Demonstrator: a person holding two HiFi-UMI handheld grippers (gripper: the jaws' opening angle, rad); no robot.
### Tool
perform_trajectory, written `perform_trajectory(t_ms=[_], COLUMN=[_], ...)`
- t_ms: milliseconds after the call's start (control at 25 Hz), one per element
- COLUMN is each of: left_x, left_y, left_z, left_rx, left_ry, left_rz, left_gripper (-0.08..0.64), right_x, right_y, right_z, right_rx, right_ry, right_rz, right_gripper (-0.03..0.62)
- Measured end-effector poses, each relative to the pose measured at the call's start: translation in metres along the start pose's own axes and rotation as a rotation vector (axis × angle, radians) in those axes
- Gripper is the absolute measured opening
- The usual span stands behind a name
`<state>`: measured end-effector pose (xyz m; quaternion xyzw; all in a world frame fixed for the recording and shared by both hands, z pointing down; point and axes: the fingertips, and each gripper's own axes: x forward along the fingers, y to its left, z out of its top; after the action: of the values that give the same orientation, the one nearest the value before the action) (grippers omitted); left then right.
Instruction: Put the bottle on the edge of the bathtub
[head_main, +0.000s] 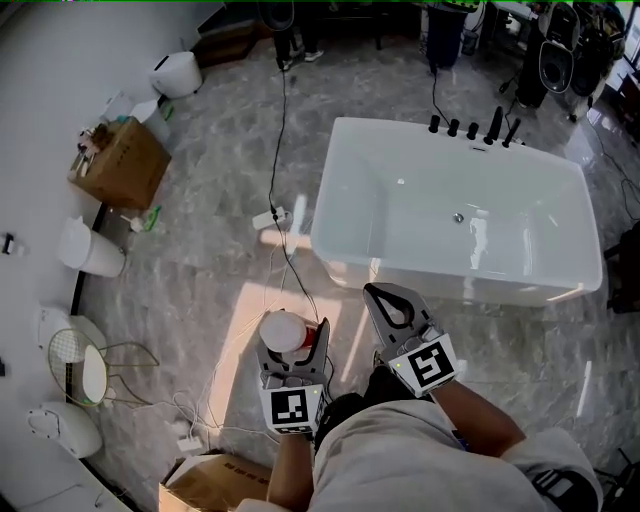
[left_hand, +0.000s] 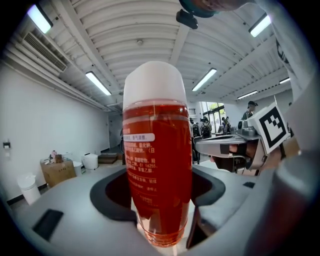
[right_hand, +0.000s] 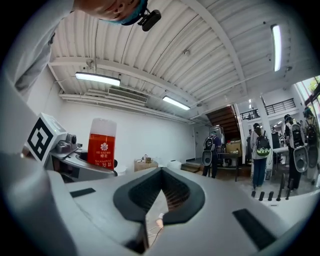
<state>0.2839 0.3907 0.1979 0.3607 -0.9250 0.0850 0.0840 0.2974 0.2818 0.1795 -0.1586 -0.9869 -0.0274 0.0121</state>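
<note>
A red shampoo bottle (head_main: 283, 331) with a white cap stands upright between the jaws of my left gripper (head_main: 290, 352), which is shut on it low down. The left gripper view shows the bottle (left_hand: 157, 170) filling the middle, pinched near its base by the left gripper (left_hand: 160, 227). Just to its right, my right gripper (head_main: 385, 300) is shut with nothing in it; its tips meet in its own view (right_hand: 145, 220), where the bottle (right_hand: 101, 145) shows at the left. The white bathtub (head_main: 330, 200) lies ahead and to the right, its near rim a short way beyond both grippers.
Black tap fittings (head_main: 475, 125) stand on the tub's far rim. A cable and power strip (head_main: 272, 218) run over the marble floor left of the tub. Along the left wall are a cardboard box (head_main: 120, 160), white bins (head_main: 90, 248) and a wire stand (head_main: 95, 362). Another box (head_main: 210, 485) sits by my feet.
</note>
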Motion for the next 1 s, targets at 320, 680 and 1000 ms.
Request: perform_trajectory(t_ms=[320,680,1000], left_x=[0.046,0.129,0.212], left_y=[0.037,0.111,0.17], left_z=[0.0,-0.001,0.009], left_rx=[0.002,0.017,0.108], left_ry=[0.015,0.001,-0.003], left_rz=[0.004,-0.109,-0.308], left_gripper=[0.308,0.308,0.308], right_x=[0.057,0.158,0.245], right_y=[-0.017,-0.042,-0.065], right_z=[-0.004,-0.003,-0.011], right_rx=[0.017,-0.009,0.025], right_ry=[0.011,0.018,0.075], right_rz=[0.017,-0.055,-0.183], right_gripper=[0.006,0.006,0.006])
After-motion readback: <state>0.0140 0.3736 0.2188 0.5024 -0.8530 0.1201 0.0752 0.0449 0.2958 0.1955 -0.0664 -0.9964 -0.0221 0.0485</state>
